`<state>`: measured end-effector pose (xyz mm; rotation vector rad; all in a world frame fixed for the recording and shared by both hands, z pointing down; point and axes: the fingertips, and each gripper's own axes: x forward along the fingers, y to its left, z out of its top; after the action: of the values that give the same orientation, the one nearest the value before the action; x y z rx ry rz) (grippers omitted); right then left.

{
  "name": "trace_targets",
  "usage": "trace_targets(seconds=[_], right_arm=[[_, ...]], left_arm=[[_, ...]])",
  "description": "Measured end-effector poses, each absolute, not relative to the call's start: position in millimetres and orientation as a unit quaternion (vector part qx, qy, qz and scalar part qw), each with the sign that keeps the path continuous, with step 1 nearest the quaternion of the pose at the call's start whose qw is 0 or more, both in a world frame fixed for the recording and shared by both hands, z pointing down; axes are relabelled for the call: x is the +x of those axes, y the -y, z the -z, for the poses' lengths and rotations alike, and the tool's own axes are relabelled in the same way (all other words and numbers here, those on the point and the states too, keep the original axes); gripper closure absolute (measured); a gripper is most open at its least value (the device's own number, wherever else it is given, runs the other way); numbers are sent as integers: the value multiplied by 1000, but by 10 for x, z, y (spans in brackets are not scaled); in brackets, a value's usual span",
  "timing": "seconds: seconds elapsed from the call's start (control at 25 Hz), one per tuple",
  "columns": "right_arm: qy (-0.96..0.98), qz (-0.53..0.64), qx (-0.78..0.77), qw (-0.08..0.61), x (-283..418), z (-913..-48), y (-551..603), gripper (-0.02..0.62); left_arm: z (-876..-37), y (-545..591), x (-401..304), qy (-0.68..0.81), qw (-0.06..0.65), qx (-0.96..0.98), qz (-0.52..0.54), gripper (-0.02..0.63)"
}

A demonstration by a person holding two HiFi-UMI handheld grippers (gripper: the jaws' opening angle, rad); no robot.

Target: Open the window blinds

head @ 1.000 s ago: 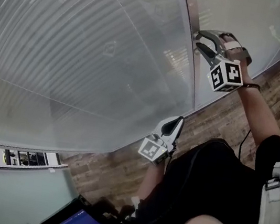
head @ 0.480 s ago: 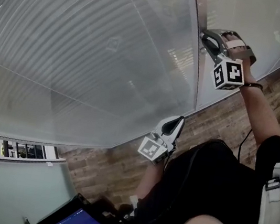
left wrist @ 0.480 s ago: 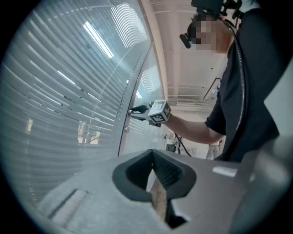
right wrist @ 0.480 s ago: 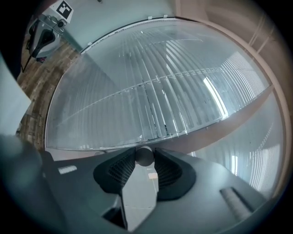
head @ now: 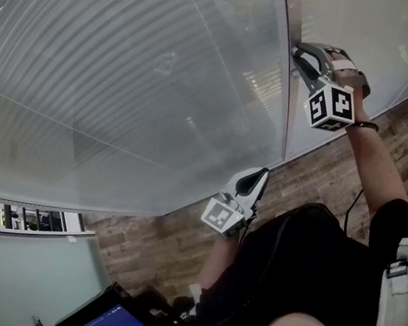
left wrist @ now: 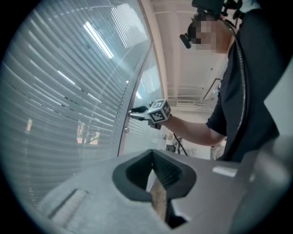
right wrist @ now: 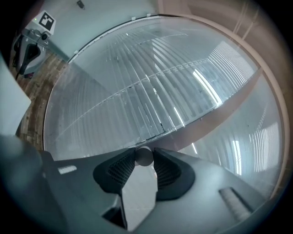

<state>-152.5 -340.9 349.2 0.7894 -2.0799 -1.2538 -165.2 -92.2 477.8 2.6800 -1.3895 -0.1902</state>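
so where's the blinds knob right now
In the right gripper view the knob sits low at centre, between the pads of the right gripper, whose jaws have just been closing on it, on the frame strip beside the blinds.

The blinds [head: 127, 68] lay behind the pane left of the upright frame post [head: 289, 25]. At the post's edge a knob [right wrist: 143, 156] sat between the jaws of the right gripper [head: 294, 61], which had just been closing on it. The left gripper [head: 262, 174] hung lower, before the pane's bottom edge and above the floor [head: 174, 246].

Glossy glass [head: 206, 58] fronts smooth pale blinds [head: 83, 99]; the knob [right wrist: 144, 156] looks smooth metal, the floor [head: 167, 245] matt wood.
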Motion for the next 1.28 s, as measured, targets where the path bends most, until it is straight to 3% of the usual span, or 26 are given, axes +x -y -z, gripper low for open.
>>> trace_targets(seconds=[0.52, 1.28], right_arm=[[865, 303, 340, 210, -1487, -3391, 3408, 466], [941, -67, 330, -35, -1388, -3383, 3585, 466]], left_arm=[[-4761, 915, -1567, 444, 58, 892, 61, 604], [-4754, 980, -1569, 439, 66, 894, 59, 604]])
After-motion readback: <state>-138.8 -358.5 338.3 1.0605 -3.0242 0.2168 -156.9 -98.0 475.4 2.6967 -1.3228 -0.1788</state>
